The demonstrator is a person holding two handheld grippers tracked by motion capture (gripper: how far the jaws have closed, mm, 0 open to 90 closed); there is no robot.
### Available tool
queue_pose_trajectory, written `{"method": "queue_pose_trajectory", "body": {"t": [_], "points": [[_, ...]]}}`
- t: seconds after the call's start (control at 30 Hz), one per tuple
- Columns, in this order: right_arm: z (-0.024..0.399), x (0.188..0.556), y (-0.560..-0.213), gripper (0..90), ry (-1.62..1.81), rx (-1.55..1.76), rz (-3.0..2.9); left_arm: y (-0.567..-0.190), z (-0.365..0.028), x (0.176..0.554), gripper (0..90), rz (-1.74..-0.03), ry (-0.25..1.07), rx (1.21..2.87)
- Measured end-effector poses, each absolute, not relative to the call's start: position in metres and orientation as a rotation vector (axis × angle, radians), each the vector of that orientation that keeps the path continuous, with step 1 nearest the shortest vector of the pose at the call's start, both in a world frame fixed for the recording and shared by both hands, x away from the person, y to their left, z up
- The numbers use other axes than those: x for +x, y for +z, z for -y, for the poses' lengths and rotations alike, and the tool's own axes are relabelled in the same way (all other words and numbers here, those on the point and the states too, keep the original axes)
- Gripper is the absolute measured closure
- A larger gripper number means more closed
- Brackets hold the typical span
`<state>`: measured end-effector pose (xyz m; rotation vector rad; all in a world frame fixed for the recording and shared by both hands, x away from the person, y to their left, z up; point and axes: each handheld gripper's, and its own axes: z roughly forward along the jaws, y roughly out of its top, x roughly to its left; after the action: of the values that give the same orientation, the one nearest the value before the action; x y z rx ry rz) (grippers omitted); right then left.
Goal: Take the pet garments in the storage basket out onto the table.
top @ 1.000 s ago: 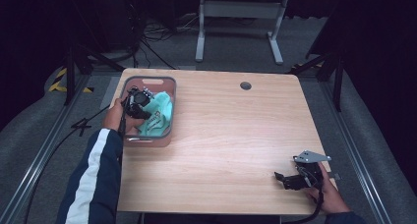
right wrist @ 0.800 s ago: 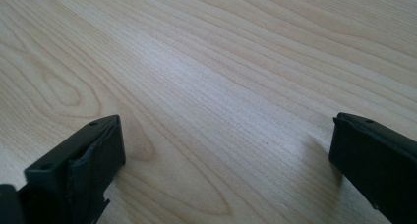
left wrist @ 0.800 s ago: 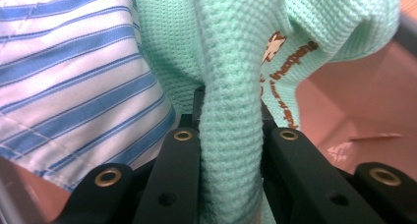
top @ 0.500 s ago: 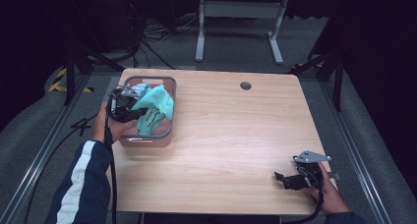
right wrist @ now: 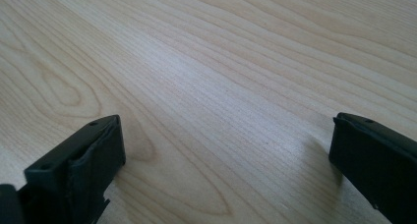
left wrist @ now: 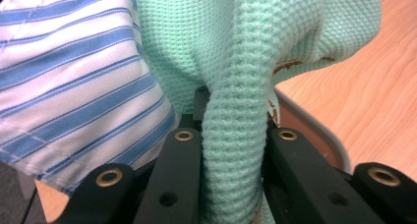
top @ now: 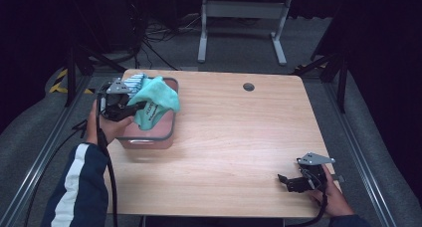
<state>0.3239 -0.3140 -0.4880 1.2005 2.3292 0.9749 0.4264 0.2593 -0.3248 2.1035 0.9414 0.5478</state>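
Note:
A mint-green knitted cloth (top: 155,103) hangs over the pink bin (top: 149,137) at the table's left, lifted partly out of it. My left gripper (top: 137,107) is shut on a fold of that green cloth (left wrist: 236,135), pinched between the two black jaws. A blue-and-white striped cloth (left wrist: 74,76) lies beside it, its edge at the bin's far rim (top: 133,80). My right gripper (top: 284,180) rests near the table's front right corner, open, with bare wood (right wrist: 221,111) between its jaws.
The wooden table (top: 239,137) has a round cable hole (top: 248,86) near its far edge. Metal frame legs (top: 239,18) and dark floor lie beyond the table. A cable trails from the left gripper down past the person's sleeve (top: 79,187).
My left gripper has risen and drawn back toward the bin's left side, pulling the green cloth up out of the bin. The right gripper has stayed put.

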Motion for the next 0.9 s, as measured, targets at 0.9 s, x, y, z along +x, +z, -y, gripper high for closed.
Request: {"method": "queue_pose_trajectory", "body": {"t": [0.9], "points": [[0.314, 0.324, -0.488, 0.6, 0.976, 1.201, -2.328, -0.293, -0.177, 0.407, 81.3, -0.657, 0.472, 2.14]]}}
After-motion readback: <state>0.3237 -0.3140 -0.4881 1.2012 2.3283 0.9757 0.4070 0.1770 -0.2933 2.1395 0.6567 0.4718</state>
